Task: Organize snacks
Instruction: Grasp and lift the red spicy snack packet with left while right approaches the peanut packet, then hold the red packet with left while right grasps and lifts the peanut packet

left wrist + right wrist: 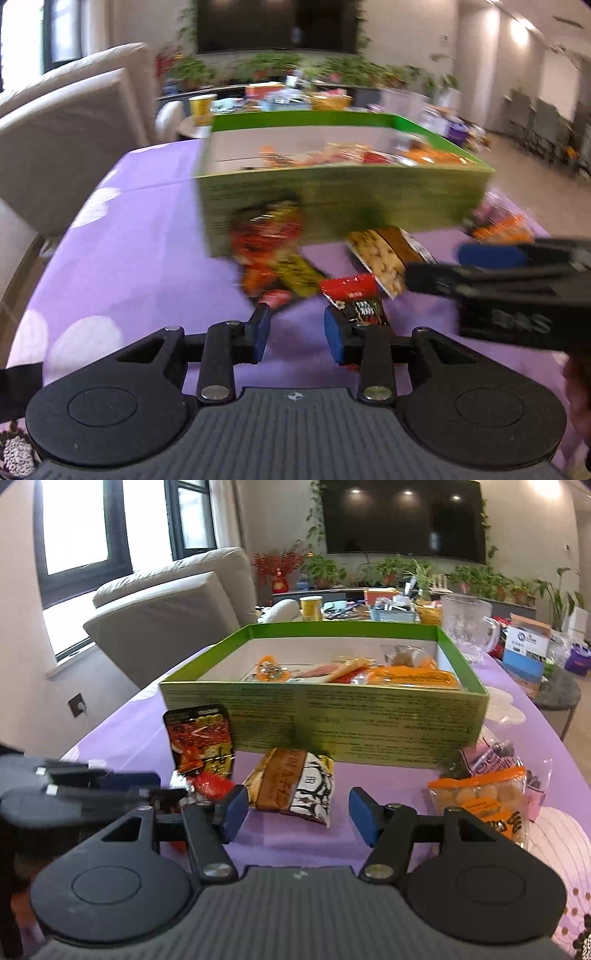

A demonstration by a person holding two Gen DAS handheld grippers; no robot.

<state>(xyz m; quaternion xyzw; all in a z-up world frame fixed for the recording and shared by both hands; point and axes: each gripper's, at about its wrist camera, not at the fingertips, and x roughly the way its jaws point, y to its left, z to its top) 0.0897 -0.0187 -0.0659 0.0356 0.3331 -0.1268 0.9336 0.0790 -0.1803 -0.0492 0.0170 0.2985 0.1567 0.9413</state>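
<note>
Two grippers hang low over the purple table (122, 734), both with jaws apart and holding nothing. The job looks partly done: some snacks already lie in the green box (332, 716), and others wait in front of it. The left gripper (297, 332) sits just by a small red packet (354, 299). The right gripper (295, 812) faces a brown and white packet (295, 786). Next, each must close on one packet. The right view shows four packets outside: red chili (201, 742), brown, orange (484, 801), pink (491, 753).
</note>
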